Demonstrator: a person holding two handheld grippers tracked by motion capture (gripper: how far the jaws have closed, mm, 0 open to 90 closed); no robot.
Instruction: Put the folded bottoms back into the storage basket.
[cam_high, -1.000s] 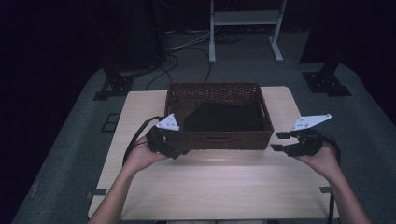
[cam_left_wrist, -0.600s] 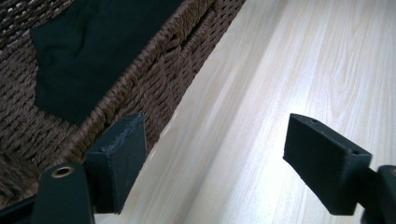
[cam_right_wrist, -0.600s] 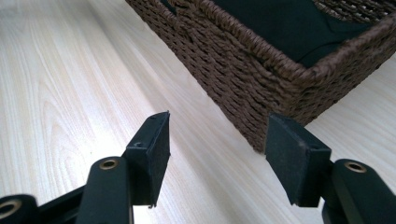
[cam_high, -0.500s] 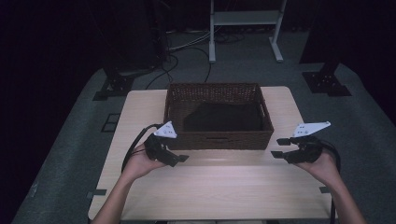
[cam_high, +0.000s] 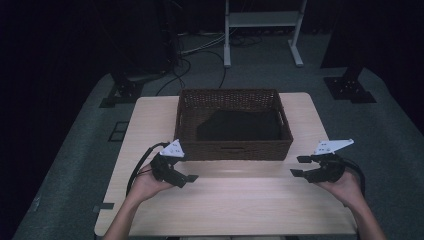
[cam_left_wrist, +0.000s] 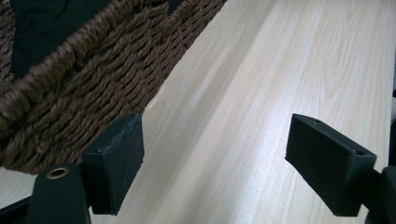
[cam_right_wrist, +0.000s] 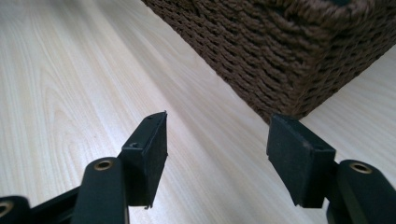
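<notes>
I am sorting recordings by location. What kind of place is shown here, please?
Probably a studio or lab set up for recording, not a home. A lone wooden table stands on grey carpet amid dark surroundings, with cables on the floor and a metal stand behind. A wicker basket holds dark cloth.

A brown woven wicker basket (cam_high: 235, 145) stands on the far half of the pale wooden table (cam_high: 235, 205), and a dark folded cloth (cam_high: 240, 126) lies inside it. On the table's near half, the left claw (cam_high: 186, 179) sits just before the basket's near-left corner, and the right claw (cam_high: 299, 166) sits just off its near-right corner, both apart from the basket with bare tabletop between them. Behind the table, on the floor, a white metal stand (cam_high: 262, 30) rises beyond trailing cables (cam_high: 200, 55).
</notes>
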